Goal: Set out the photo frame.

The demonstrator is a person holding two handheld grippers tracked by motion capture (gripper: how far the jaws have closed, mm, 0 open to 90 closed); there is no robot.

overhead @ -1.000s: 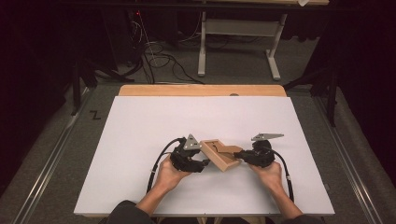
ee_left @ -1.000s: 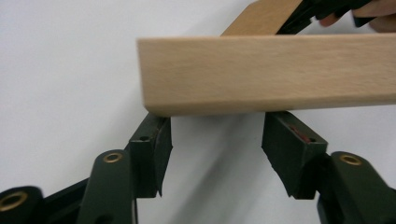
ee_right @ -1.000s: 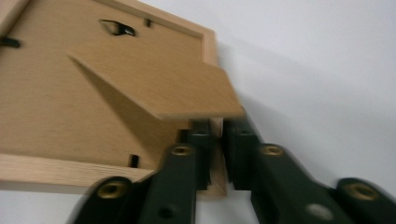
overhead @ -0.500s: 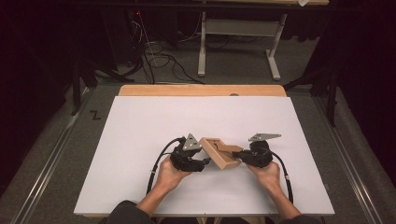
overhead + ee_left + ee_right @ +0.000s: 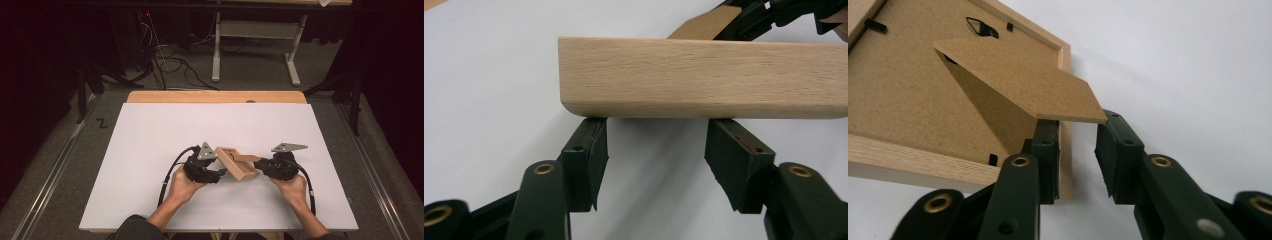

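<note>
A wooden picture frame lies face down on the white table, its fibreboard back upward. Its brown stand is swung up off the back. My right gripper sits at the stand's free tip. Its jaws have just been opening and now stand a little apart, with the tip over the gap and neither pad pressing it; this gripper is open. My left gripper is at the frame's opposite long side, open, jaws wide, tips against the lower edge.
A metal hanging loop and black clips are fixed to the frame's back. White surface lies all around the frame. A bare wooden strip runs along the table's far edge. Beyond it are a desk's legs and floor cables.
The right gripper's jaws have parted from the stand's tip, which stays raised. Both hands and the frame keep their places.
</note>
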